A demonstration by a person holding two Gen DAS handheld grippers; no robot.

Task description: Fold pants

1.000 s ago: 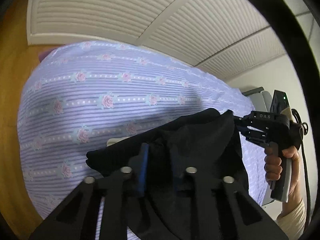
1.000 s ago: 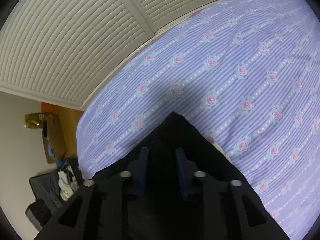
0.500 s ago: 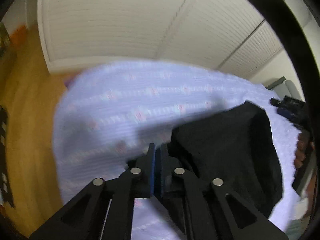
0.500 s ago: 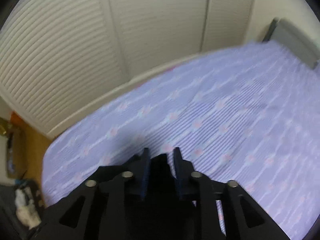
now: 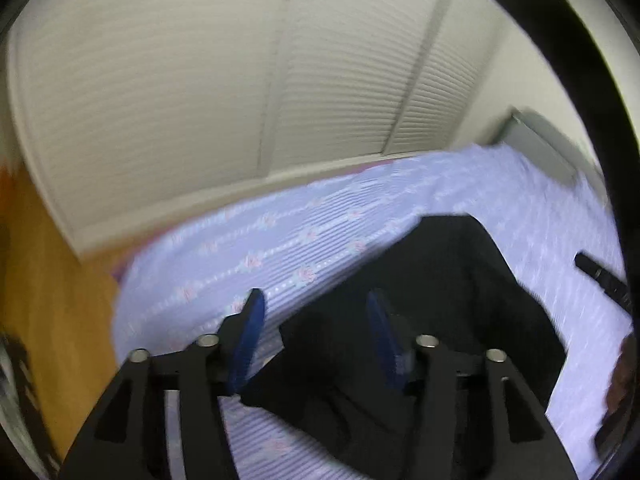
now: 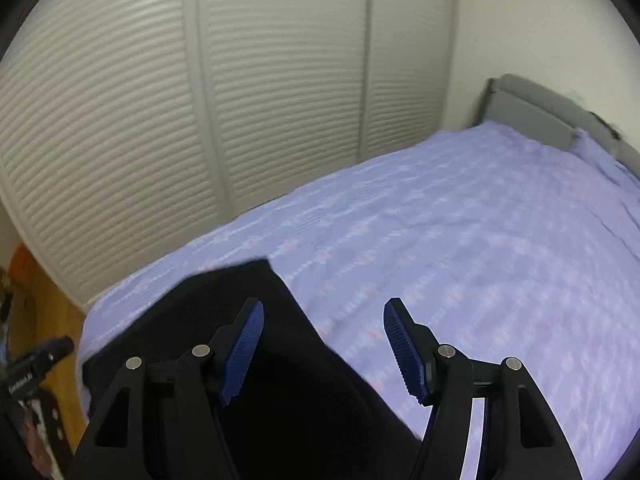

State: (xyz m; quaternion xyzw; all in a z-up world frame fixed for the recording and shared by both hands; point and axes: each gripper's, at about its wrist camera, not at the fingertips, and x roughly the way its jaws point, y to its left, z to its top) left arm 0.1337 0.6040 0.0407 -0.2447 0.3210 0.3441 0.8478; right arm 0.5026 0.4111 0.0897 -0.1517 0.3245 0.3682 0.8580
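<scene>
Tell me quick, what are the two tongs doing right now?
Left tongs: open, just opened, holding nothing; the pants lie on the bed.
Right tongs: open, just opened, holding nothing.

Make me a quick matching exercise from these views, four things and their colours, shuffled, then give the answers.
Things:
1. pants
2. bedspread
3. closet doors
4. floor

Colours:
A. lavender with pink roses
B. orange-brown
C. black
D. off-white

Pairs: 1-C, 2-A, 3-D, 4-B
</scene>
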